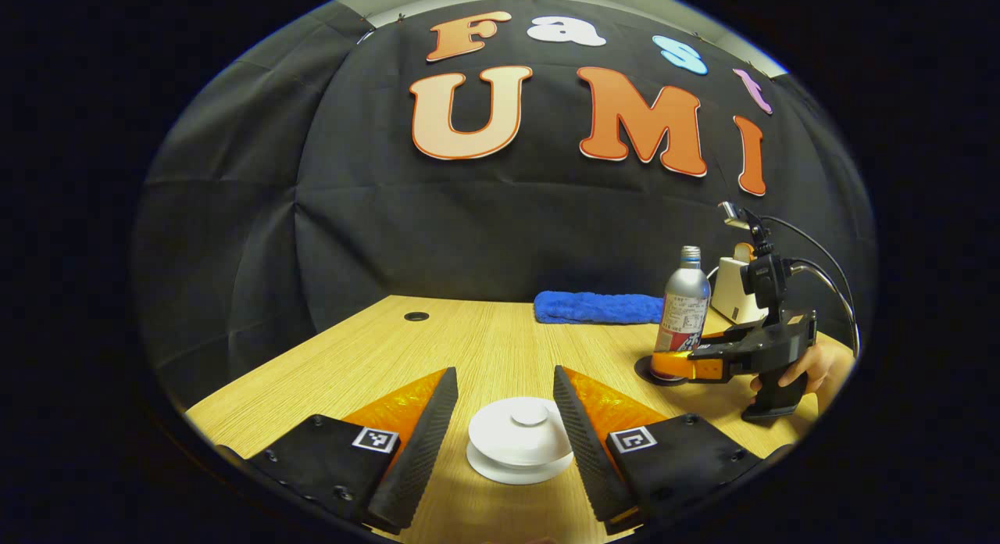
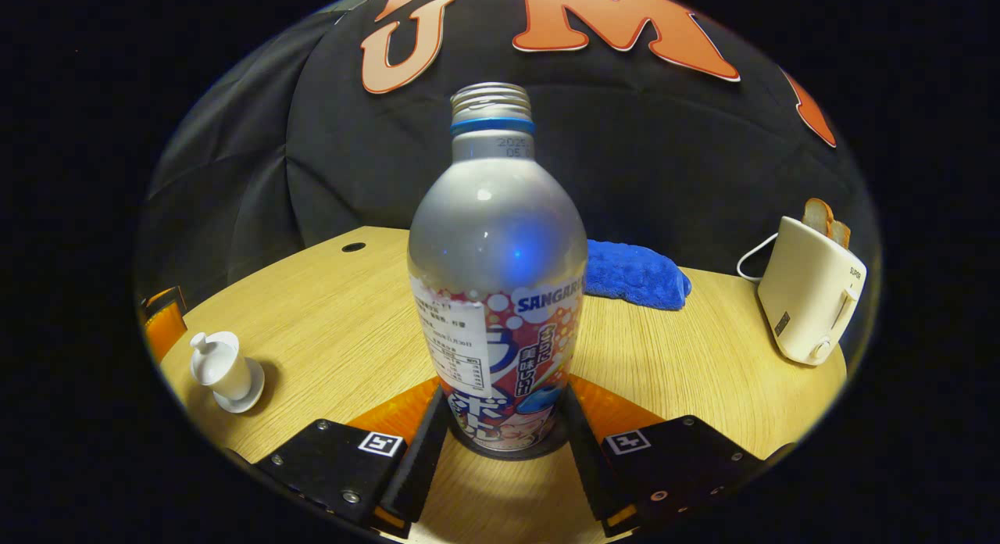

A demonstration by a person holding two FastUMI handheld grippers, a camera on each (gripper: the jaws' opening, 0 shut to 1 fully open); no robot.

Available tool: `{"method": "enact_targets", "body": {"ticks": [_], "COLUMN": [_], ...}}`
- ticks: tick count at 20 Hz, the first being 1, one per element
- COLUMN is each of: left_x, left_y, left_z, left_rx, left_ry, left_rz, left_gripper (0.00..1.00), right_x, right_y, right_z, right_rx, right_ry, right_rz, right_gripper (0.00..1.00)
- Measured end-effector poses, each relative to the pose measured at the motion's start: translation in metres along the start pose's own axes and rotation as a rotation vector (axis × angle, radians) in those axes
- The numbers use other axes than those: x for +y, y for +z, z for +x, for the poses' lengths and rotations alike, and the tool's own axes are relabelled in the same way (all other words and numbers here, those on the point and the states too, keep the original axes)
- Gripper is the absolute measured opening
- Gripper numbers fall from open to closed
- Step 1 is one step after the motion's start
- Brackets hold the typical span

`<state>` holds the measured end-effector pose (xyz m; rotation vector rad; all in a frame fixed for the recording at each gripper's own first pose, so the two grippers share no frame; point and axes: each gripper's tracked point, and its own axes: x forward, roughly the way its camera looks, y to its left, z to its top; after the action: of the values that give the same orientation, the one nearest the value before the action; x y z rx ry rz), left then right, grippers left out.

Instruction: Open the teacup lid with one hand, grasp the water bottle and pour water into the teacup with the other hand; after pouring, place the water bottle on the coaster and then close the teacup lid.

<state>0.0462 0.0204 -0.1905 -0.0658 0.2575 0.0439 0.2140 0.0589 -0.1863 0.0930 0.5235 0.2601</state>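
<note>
In the left gripper view, the left tongs [image 1: 505, 407] stood wide apart, one black ribbed finger [image 1: 426, 438] on each side of the small white lidded porcelain teacup [image 1: 521, 438] without touching it. The teacup sat on its white saucer near the front edge of the light wood-grain counter [image 1: 476, 341], and its round knobbed lid [image 1: 528, 413] was on.

Farther off toward the right edge of the counter, the same view showed the right tongs [image 1: 673, 366], held by a hand [image 1: 816, 368], with orange fingers set around the base of the silver aluminium water bottle with a printed label [image 1: 683, 309]. The bottle stood upright on a dark round coaster [image 1: 648, 372], its threaded neck uncapped.

In the right gripper view, the right tongs [image 2: 506, 419] sat narrow around the foot of the water bottle [image 2: 497, 270], both ribbed fingers [image 2: 426, 450] lying close against its sides; whether they pressed on it I could not tell. The coaster [image 2: 469, 449] showed as a dark rim under the bottle. The teacup [image 2: 225, 370] stood far to the left in that view, well apart from the bottle.

A blue fluffy cloth [image 1: 598, 307] lay along the back edge of the counter, and a cream toaster [image 2: 808, 298] with bread slices in its slot stood at the back right corner.
</note>
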Motion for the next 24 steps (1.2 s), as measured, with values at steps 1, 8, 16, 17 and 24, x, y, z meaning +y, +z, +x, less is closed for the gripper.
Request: {"method": "enact_targets", "body": {"ticks": [1,8,16,17,24], "left_x": [0.0,0.0,-0.022,-0.024,-0.027], "left_y": [0.001,0.01,0.036,0.04,0.074], "left_z": [-0.004,-0.019,-0.033,-0.036,-0.053], "left_rx": [-0.005,-0.042,-0.09,-0.097,-0.138], "left_ry": [-0.002,-0.004,-0.047,-0.049,-0.038], "left_rz": [0.003,-0.009,-0.006,-0.003,0.005], "left_gripper": [0.84,0.88,0.91,0.92,0.96], "right_x": [0.001,0.006,0.004,0.006,-0.003], "right_y": [-0.001,-0.023,-0.015,-0.007,0.06], "right_z": [0.0,-0.021,-0.091,-0.103,-0.193], "right_rx": [0.003,0.078,-0.016,-0.047,-0.293], "right_ry": [0.001,-0.003,-0.038,-0.033,-0.102], "right_rz": [-0.002,-0.068,-0.141,-0.131,-0.072], "right_gripper": [0.8,0.88,0.92,0.92,0.95]}}
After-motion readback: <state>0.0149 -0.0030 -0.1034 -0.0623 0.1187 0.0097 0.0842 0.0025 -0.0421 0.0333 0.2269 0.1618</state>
